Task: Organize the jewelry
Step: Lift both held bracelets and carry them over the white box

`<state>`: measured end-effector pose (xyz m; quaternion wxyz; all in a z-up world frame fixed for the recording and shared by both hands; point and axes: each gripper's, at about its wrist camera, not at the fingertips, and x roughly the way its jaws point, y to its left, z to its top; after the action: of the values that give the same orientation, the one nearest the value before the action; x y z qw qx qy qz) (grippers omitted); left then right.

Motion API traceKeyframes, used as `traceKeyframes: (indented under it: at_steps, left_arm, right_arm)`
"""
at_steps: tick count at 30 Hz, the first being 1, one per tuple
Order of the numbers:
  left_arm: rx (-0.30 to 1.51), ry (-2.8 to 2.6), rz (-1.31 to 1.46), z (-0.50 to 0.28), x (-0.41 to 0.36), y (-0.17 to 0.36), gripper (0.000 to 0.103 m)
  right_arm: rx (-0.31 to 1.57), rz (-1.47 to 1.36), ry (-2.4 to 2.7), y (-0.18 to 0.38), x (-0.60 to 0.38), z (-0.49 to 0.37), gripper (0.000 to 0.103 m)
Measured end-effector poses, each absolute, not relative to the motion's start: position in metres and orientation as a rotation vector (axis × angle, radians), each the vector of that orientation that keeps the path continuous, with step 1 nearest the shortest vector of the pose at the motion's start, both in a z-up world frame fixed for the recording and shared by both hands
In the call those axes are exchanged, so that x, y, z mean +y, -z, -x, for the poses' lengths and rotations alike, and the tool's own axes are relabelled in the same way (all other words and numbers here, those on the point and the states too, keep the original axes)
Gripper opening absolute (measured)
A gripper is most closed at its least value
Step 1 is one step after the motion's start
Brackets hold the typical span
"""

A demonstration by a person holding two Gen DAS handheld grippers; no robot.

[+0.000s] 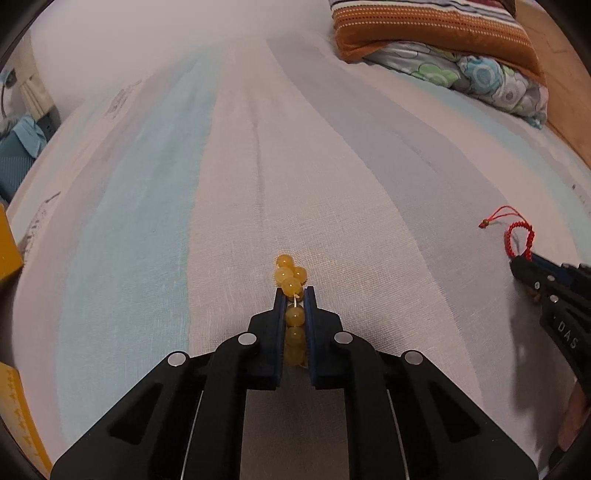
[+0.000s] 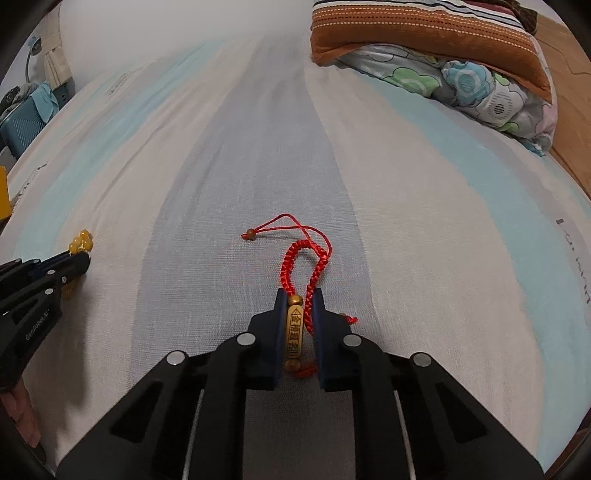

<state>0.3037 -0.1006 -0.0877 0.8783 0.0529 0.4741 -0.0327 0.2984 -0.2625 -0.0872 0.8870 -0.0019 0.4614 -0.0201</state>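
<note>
Both claws are loaded over the bed point(image 1: 258, 166). The left claw point(image 1: 294, 295) is clenched on the yellow bead bracelet point(image 1: 291, 280): several beads sit in a row between the blue pads, and a cluster of four pokes out past the tips, just above the striped sheet. A thin pale thread shows between two beads, so the string is taking some strain.

Over on the right, the right claw point(image 2: 300, 297) grips the red braided bracelet point(image 2: 306, 258) by its engraved brass bar point(image 2: 294, 334), which lies lengthwise between the pads. The braided loop flops forward onto the sheet, and the thin red tail cords trail ahead to a small brown stopper bead point(image 2: 250, 233).

Handling, as I read it: the bead strand is light, smooth and round, likely to roll or slip, and its thread looks like the weak point, so hold across several beads and don't tug. The red one is soft and limp everywhere except that rigid bar, which is the sensible place to hold; the loose cords could snag.

Pillows point(image 2: 424, 33) are stacked at the far right of the bed. A yellow box point(image 1: 9, 240) edges in at far left.
</note>
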Motion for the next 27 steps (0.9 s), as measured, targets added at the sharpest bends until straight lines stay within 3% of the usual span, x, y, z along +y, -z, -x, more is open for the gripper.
traceKeyframes:
  at_steps: [13,27]
  left_arm:
    - [0.990,0.072,-0.096,-0.294,-0.099,0.071,0.009]
    - [0.941,0.069,-0.072,-0.255,-0.079,0.018,0.009]
  right_arm:
    - [0.947,-0.005,0.064,0.071,-0.263,-0.289,0.011]
    - [0.872,-0.013,0.054,0.020,-0.247,-0.257,0.011]
